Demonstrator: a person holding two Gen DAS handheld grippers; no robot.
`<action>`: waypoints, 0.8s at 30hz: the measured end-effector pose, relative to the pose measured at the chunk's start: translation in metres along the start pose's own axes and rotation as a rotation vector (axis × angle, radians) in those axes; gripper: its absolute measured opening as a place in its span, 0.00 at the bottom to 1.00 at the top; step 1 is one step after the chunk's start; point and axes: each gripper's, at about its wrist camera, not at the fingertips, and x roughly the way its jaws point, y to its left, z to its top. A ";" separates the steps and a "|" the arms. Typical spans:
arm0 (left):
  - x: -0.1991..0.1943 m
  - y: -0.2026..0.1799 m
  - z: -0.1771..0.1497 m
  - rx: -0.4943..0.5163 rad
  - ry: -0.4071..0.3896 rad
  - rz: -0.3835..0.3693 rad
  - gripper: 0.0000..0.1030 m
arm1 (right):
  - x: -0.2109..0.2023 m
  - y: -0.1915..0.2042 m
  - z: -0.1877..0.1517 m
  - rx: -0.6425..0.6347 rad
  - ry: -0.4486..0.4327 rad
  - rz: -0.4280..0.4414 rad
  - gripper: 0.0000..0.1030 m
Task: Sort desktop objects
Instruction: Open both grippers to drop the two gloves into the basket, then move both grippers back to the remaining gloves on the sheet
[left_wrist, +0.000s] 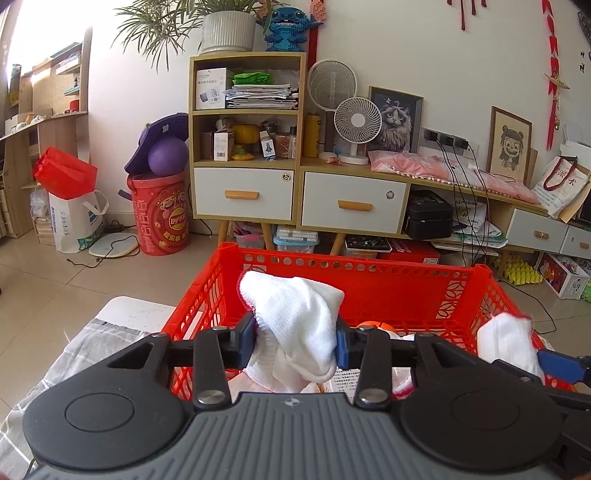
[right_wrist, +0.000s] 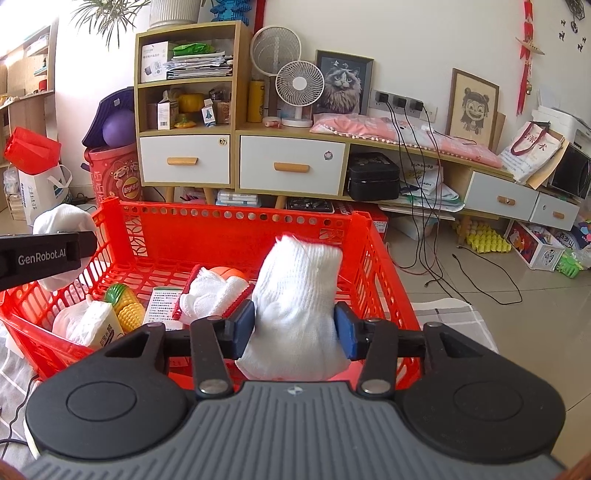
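Observation:
My left gripper (left_wrist: 295, 341) is shut on a white knitted glove (left_wrist: 295, 314) with a red cuff edge, held above the left part of the red plastic crate (left_wrist: 369, 284). My right gripper (right_wrist: 293, 328) is shut on a second white glove (right_wrist: 295, 295) above the crate's (right_wrist: 221, 229) right side. In the left wrist view the right gripper's blue finger (left_wrist: 557, 363) and its glove (left_wrist: 506, 341) show at the right. Inside the crate lie another white glove (right_wrist: 214, 291), a toy corn cob (right_wrist: 125, 306), a tissue pack (right_wrist: 92, 325), an orange ball (right_wrist: 229, 273) and a printed paper (right_wrist: 162, 302).
The crate rests on a grey checked cloth (left_wrist: 74, 350) over a white table (left_wrist: 136, 310). Behind stand a wooden shelf cabinet (left_wrist: 245, 147), a low sideboard (left_wrist: 354, 199) with fans, pictures and cables, and a red snack bucket (left_wrist: 162, 218) on the tiled floor.

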 end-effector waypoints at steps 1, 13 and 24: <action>0.000 0.000 0.001 -0.002 0.000 0.000 0.42 | 0.000 -0.001 0.000 0.000 0.003 0.002 0.46; -0.016 0.006 0.014 -0.014 -0.067 -0.003 0.79 | -0.013 -0.004 0.002 -0.012 -0.015 0.012 0.47; -0.038 0.031 0.022 -0.004 -0.071 0.013 0.83 | -0.042 -0.014 -0.006 -0.030 -0.018 0.039 0.48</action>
